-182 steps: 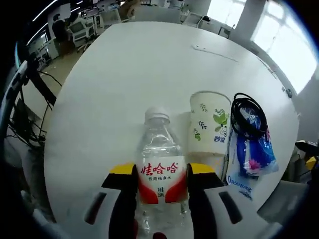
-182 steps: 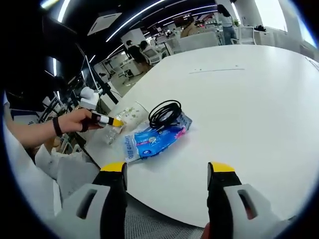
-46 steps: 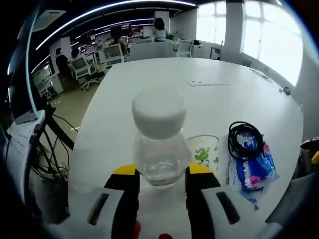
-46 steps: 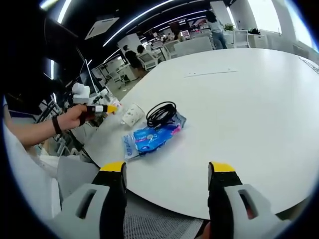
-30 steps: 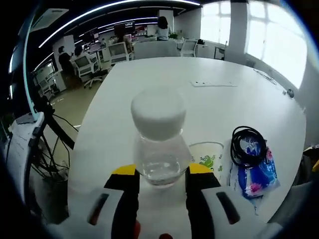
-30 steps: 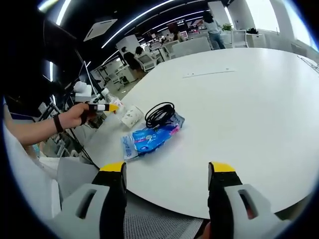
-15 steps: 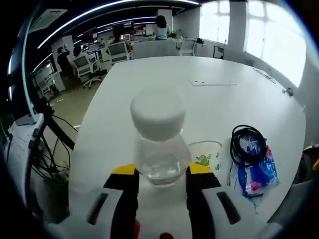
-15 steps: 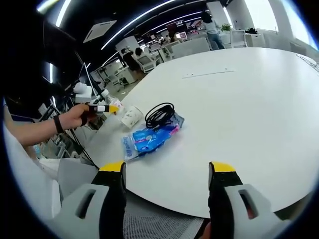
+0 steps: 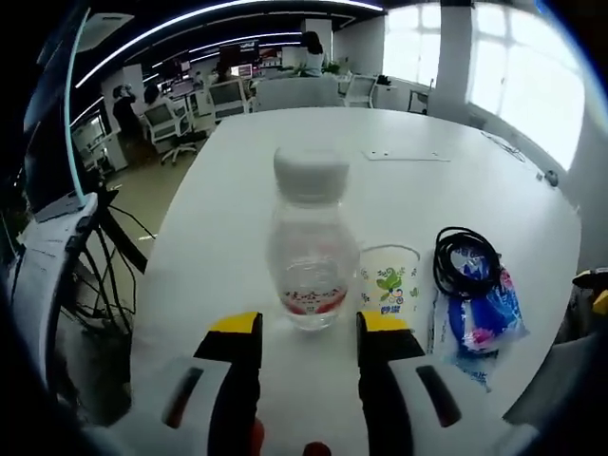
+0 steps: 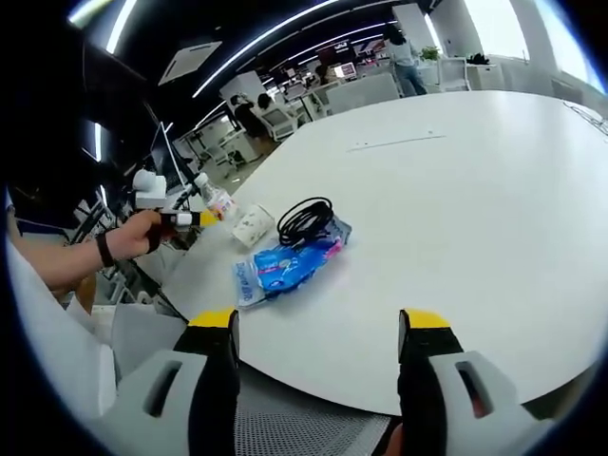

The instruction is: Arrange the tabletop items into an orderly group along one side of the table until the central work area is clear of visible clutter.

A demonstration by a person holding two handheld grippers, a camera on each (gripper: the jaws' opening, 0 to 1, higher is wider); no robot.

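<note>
Just released: water bottle (image 9: 312, 242) upright on bench (image 9: 247, 171), beside paper cup (image 9: 389, 290), clear of left gripper (image 9: 306, 328) jaws, now apart and backed off. Right gripper (image 10: 319, 332) spread, empty. Cable coil (image 9: 465, 261) on blue packet (image 9: 480, 318) alongside; grouping near done.

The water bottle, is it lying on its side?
No, the water bottle stands upright on the white table, cap up, beside the paper cup.
</note>
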